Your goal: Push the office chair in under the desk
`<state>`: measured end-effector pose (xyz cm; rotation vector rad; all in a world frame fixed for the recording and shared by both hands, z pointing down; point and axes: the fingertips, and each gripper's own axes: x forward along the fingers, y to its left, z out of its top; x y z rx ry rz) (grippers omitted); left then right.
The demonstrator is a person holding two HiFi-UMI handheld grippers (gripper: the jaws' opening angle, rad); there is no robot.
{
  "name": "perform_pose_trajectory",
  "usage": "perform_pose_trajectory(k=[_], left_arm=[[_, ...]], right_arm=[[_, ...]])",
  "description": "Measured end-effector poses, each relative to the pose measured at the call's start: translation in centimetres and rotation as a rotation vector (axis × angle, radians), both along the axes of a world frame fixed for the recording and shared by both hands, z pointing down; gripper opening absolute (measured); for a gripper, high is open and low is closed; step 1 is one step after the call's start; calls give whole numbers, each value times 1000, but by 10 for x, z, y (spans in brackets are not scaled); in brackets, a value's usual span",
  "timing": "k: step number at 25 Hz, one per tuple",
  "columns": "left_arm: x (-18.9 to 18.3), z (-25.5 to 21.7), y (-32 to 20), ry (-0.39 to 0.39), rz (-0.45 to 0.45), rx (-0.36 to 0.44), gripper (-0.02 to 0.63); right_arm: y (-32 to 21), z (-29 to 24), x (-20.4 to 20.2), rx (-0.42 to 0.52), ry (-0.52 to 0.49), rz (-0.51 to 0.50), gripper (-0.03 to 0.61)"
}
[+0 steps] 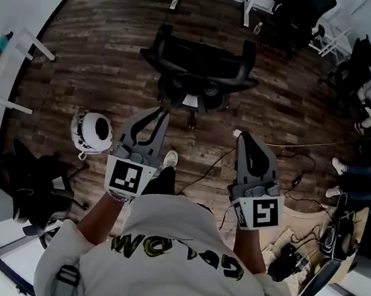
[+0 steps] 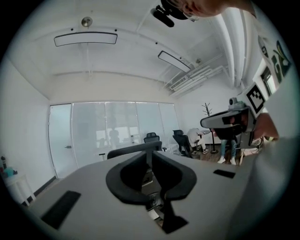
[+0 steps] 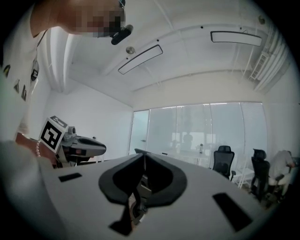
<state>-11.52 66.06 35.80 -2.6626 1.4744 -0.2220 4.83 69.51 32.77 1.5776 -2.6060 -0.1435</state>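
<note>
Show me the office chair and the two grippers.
office chair (image 1: 200, 61): head view, on its seat.
left gripper (image 1: 161, 111): head view, between its fingertips.
right gripper (image 1: 240, 135): head view, between its fingertips.

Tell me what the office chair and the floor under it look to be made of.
The office chair: black throughout, dull matte surfaces without shine, so likely a plastic frame and armrests with a fabric or mesh seat; the weave is too small to tell. The floor: brown planks with visible seams and streaky grain, low sheen; wood or wood-look laminate.

Dark plank floor (image 1: 103, 52), white walls (image 2: 28, 122), frosted glass partition (image 2: 117, 126) — ceiling lights (image 2: 85, 39)
</note>
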Motion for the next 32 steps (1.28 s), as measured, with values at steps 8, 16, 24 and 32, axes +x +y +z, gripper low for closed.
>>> perform_pose_trajectory(k=[8, 16, 24, 32], left_arm=[[-26, 34, -83, -170, 52, -31, 112], [-70, 94, -171, -436, 82, -61, 180], [-95, 164, -237, -695, 238, -101, 252], [-109, 228, -291, -918, 344, -144, 264]], right_arm=[[-75, 23, 9, -8, 154, -10, 83], [-143, 82, 39, -84, 480, -54, 160], [-206, 156, 56, -174, 714, -141, 231], [-257, 223, 75, -308, 837, -194, 275]])
